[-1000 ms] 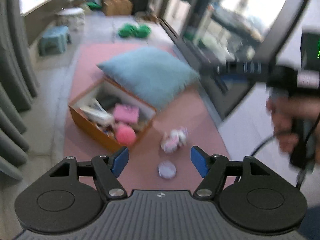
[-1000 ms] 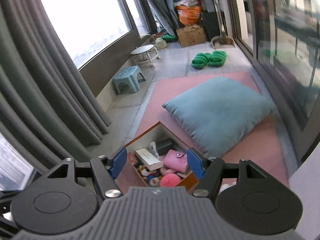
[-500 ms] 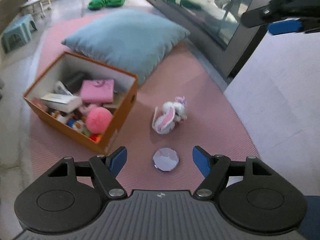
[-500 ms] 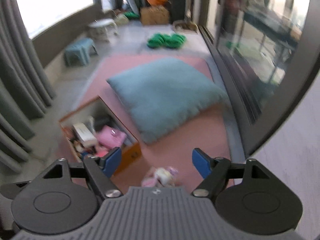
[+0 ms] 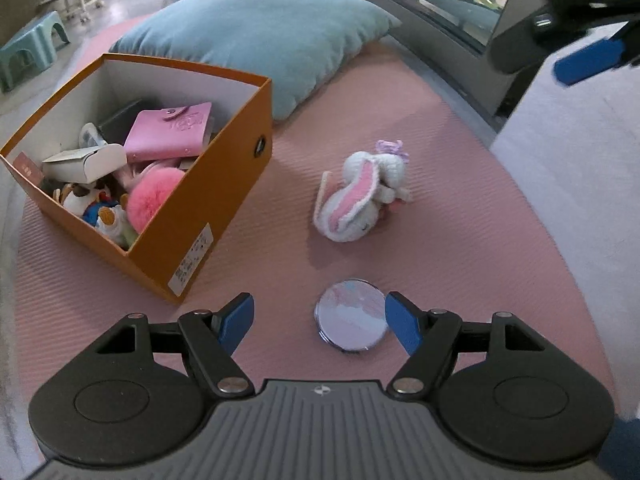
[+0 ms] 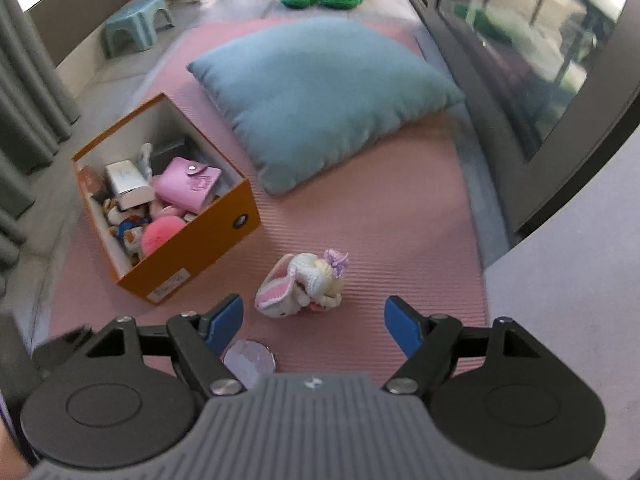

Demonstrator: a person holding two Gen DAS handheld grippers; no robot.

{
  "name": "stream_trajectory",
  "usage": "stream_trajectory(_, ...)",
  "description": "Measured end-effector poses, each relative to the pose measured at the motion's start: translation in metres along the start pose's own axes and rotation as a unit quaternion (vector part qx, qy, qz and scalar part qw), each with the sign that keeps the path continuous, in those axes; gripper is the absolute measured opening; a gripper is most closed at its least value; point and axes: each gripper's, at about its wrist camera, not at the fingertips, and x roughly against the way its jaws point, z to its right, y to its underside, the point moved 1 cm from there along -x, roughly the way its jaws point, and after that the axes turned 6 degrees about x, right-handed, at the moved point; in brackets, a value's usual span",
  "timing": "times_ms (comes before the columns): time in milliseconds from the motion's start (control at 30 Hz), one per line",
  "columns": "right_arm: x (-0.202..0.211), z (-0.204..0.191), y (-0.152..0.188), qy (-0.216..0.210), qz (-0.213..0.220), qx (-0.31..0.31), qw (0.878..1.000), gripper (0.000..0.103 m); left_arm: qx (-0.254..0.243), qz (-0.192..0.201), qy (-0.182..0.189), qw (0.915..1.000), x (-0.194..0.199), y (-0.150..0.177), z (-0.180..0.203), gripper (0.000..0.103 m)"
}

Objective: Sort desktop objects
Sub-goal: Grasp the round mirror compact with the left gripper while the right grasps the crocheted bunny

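A small round compact mirror with a pale, reflective face (image 5: 352, 325) lies flat on the pink ribbed floor mat (image 5: 460, 240), one of two things not yet sorted. It sits just inside the right-hand blue pad of the left gripper (image 5: 320, 322), whose fingers stand wide apart with nothing pressed between them, angled down as if lining up for a pick. A flat disc gives little edge to pinch, so a low approach looks likely. Beyond it, a white crocheted rabbit with pink ears and a lilac bow (image 5: 360, 196) lies on its side, apart from the mirror. The right gripper (image 6: 314, 322), also spread wide and empty, hangs above, roughly in line with the rabbit. Left of both stands the open orange cardboard box (image 5: 208, 200), already holding a pink snap wallet (image 5: 168, 130), a pink pompom (image 5: 154, 198) and small toys: the evident destination. A large blue-grey cushion (image 5: 260, 28) rests on the mat behind.
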Motion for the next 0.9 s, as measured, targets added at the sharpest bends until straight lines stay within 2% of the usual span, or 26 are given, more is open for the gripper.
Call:
stream_trajectory(167,-0.054,0.014,0.013,-0.021,-0.011,-0.044,0.999,0.080,-0.029,0.019,0.016,0.9993,-0.019,0.014,0.010,0.085)
stream_trajectory(400,-0.112,0.026,0.029,-0.046,-0.023,-0.094,0.994,0.080,-0.069,0.006,0.017,0.9974,-0.049,0.037,0.022,0.085)
stream_trajectory(500,-0.132,0.023,0.028,-0.055,-0.020,-0.076,0.995,0.081,-0.083,0.008,0.020,0.9963,-0.058,0.044,0.024,0.085)
stream_trajectory(767,-0.165,0.010,0.027,-0.072,0.024,0.054,0.996,0.084,-0.100,0.000,0.017,0.9949,-0.088,0.050,0.028,0.085)
stream_trajectory(833,-0.173,0.016,0.028,-0.074,0.023,0.050,0.996,0.084,-0.126,-0.011,0.040,0.9911,-0.094,0.050,0.028,0.086)
stream_trajectory(900,-0.179,0.024,0.030,-0.086,0.021,0.036,0.995,0.084,-0.129,-0.010,0.047,0.9905,-0.098,0.049,0.029,0.086)
